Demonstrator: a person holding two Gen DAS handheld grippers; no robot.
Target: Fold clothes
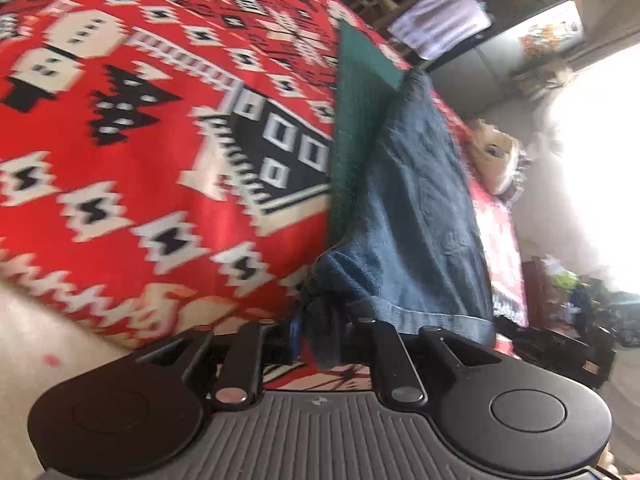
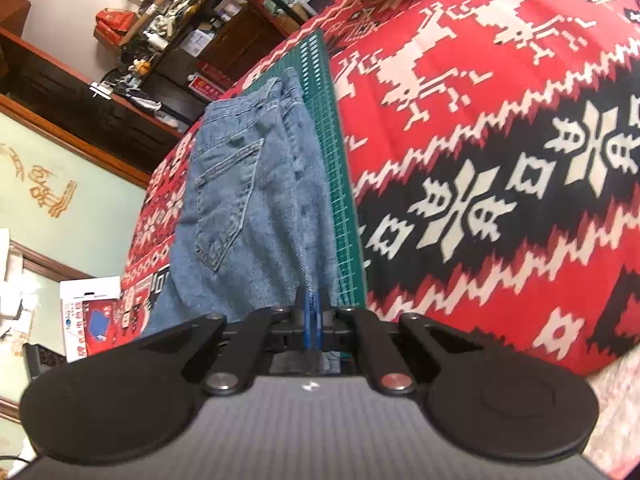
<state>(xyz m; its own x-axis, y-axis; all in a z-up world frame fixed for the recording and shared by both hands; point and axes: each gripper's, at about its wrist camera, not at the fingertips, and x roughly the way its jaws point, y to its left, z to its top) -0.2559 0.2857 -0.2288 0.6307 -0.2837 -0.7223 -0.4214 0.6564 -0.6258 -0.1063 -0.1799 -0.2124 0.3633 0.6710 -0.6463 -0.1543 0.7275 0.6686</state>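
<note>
Left tool (image 1: 320, 320) clamped on jeans (image 1: 416, 208) hem, right tool (image 2: 314, 312) clamped on jeans (waist end), green mat (image 2: 336, 184) beneath

A red, black and white patterned blanket (image 2: 500, 168) covered the bed, with a green cutting mat (image 2: 340, 184) lying along it. Dark wooden shelves (image 2: 168, 40) crowded with clutter stood against a pale green wall (image 2: 80, 200). Strong daylight washed out a window (image 1: 600, 168) beyond the bed's far edge.

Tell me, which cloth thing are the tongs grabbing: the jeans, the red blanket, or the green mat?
The blue jeans. Both the left tongs and the right tongs pinch denim, while the green mat and red patterned blanket lie flat underneath, ungrabbed.
</note>
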